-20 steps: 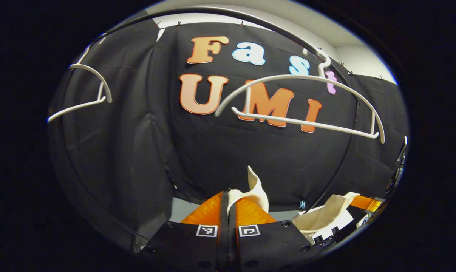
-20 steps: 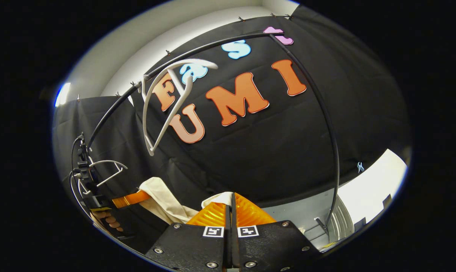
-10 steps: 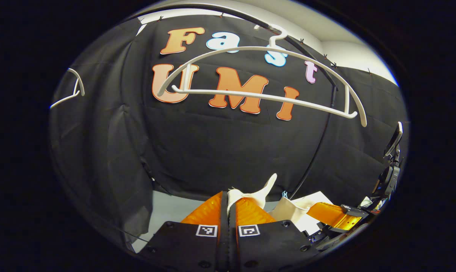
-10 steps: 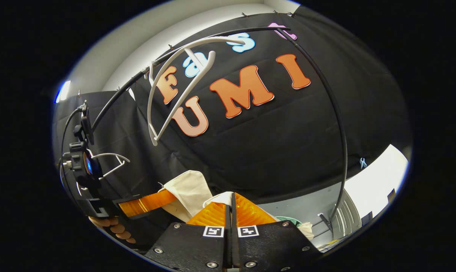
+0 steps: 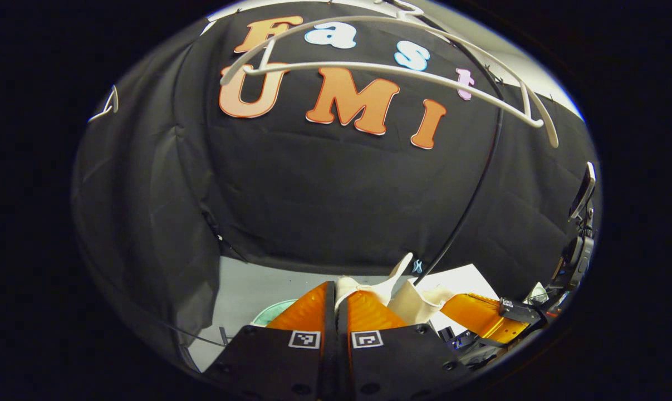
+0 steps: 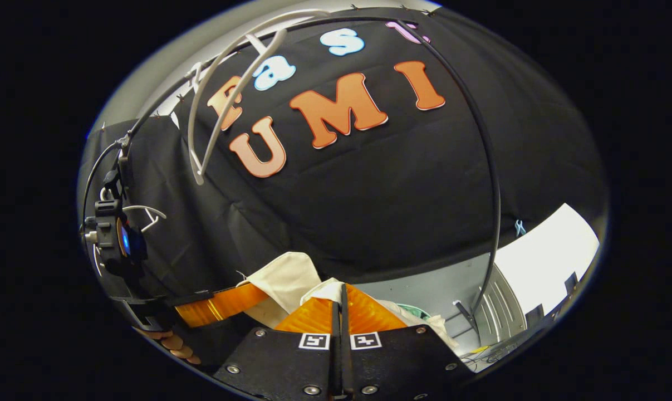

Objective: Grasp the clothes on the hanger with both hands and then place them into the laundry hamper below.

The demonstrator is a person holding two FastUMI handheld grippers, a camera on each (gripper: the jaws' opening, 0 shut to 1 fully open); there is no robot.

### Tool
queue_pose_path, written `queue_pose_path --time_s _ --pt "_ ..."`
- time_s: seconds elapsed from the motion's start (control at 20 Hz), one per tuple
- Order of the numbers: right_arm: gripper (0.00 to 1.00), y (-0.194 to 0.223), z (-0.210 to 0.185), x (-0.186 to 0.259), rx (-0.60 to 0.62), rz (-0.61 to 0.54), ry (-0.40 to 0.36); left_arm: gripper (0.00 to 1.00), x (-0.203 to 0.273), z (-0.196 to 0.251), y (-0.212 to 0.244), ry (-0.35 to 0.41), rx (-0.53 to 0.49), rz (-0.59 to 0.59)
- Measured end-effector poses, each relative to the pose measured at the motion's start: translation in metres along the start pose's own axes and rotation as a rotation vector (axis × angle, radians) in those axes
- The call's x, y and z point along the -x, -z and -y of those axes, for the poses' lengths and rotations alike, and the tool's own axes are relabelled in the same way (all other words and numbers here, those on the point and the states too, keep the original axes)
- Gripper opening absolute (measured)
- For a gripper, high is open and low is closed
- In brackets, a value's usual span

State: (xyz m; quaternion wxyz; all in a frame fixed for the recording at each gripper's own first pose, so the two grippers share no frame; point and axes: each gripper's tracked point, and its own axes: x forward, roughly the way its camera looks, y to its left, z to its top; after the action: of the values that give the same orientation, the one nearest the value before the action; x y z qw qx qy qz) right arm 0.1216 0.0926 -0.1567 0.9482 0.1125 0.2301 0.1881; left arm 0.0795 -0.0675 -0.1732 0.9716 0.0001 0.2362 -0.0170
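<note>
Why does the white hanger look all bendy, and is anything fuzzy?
Left gripper view: the fisheye lens curves the hanger near the top edge. Right gripper view: the same hanger and the black rail bow too; everything looks sharp, the pale wall glares bright.

Laundry hamper (image 5: 271, 313) mostly behind fingers (image 5: 305, 312)

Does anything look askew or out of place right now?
Nothing stands out. Both grippers, left and right, pinch the cream garment, and the bare white hanger hangs from the rail above.
</note>
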Motion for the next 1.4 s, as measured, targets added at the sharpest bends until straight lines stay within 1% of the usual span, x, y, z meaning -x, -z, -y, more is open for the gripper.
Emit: queue_pose_path --time_s 0.2,0.35,0.6,0.75,0.85,1.05,1.1,1.15,1.2,1.25,1.3,1.35,1.4 --pt "0.00 0.016 0.015 -0.011 0.016 -0.045 0.049 0.07 -0.008 0.000 0.024 0.002 0.014 -0.099" --pt "0.00 0.036 0.027 -0.018 0.044 -0.105 0.090 0.07 -0.019 -0.012 0.051 -0.006 0.045 -0.182" --pt "0.01 0.075 0.034 -0.038 0.048 -0.208 0.115 0.07 -0.029 -0.033 0.097 -0.050 0.071 -0.328" --pt "0.02 0.098 0.040 -0.047 0.073 -0.277 0.140 0.07 -0.031 -0.044 0.120 -0.079 0.121 -0.409" --pt "0.03 0.116 0.046 -0.052 0.081 -0.336 0.160 0.07 -0.034 -0.054 0.134 -0.087 0.136 -0.461" --pt "0.04 0.145 0.050 -0.064 0.052 -0.431 0.188 0.07 -0.039 -0.069 0.165 -0.112 0.138 -0.565" --pt "0.04 0.147 0.050 -0.066 0.047 -0.447 0.194 0.05 -0.038 -0.075 0.171 -0.127 0.135 -0.590" --pt "0.05 0.150 0.051 -0.068 0.044 -0.455 0.198 0.05 -0.038 -0.080 0.175 -0.137 0.131 -0.611" --pt "0.07 0.155 0.052 -0.070 0.043 -0.464 0.202 0.08 -0.037 -0.082 0.179 -0.143 0.127 -0.629" --pt "0.07 0.156 0.053 -0.073 0.043 -0.471 0.207 0.08 -0.036 -0.084 0.182 -0.146 0.127 -0.645" --pt "0.00 0.159 0.054 -0.075 0.042 -0.476 0.209 0.10 -0.037 -0.086 0.187 -0.146 0.131 -0.655" --pt "0.09 0.160 0.055 -0.076 0.040 -0.474 0.211 0.09 -0.037 -0.085 0.187 -0.142 0.136 -0.660" --pt "0.10 0.159 0.057 -0.077 0.039 -0.471 0.216 0.08 -0.039 -0.084 0.186 -0.141 0.141 -0.661"
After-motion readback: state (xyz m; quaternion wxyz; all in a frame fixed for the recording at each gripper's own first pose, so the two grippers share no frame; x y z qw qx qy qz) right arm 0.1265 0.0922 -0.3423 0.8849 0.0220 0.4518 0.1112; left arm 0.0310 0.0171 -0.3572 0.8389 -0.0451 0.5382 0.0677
